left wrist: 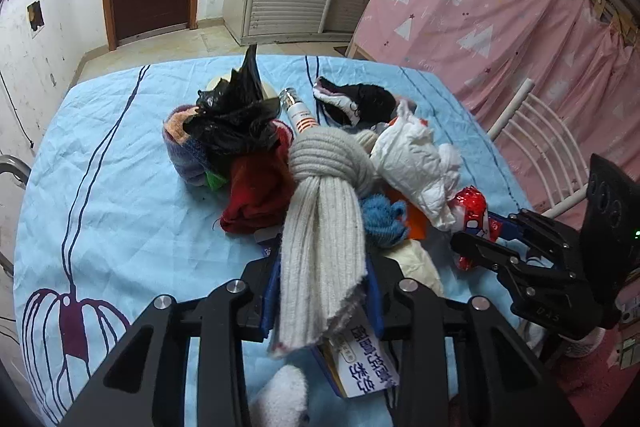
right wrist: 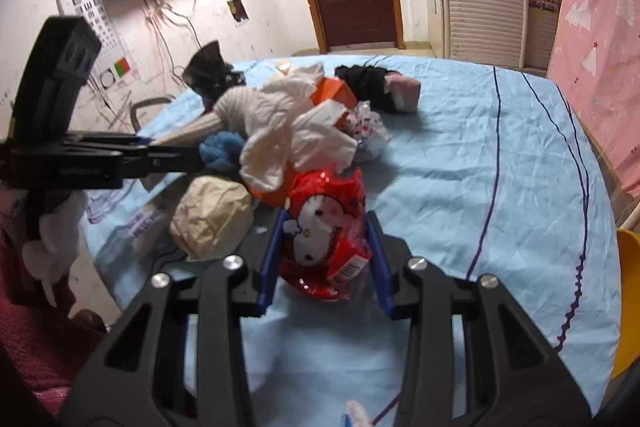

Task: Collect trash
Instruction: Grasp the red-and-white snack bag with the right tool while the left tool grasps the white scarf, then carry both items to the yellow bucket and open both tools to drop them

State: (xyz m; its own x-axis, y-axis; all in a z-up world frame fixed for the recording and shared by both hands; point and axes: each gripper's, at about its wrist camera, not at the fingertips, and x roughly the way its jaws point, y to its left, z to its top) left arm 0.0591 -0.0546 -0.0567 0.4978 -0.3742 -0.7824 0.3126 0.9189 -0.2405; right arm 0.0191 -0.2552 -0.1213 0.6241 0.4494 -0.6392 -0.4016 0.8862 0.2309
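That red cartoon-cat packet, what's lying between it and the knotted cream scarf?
In the left wrist view, a crumpled white bag and a blue yarn clump lie between the red packet and the scarf.

The tablecloth [left wrist: 120, 163] was pale blue with thin dark navy lines and a purple pumpkin-ish doodle in the lower left of the left wrist view. On it sat a ribbed cream scarf [left wrist: 324, 211], a dark red cloth [left wrist: 256, 195], a glossy black bag [left wrist: 236, 115], crumpled white paper [left wrist: 416, 163] and a fuzzy blue bit [left wrist: 382, 217]. The wrapper [right wrist: 324, 227] at mid-frame in the right wrist view was shiny red with a white cartoon cat, and the curtain [left wrist: 480, 7] in the upper right was pink with white trees.
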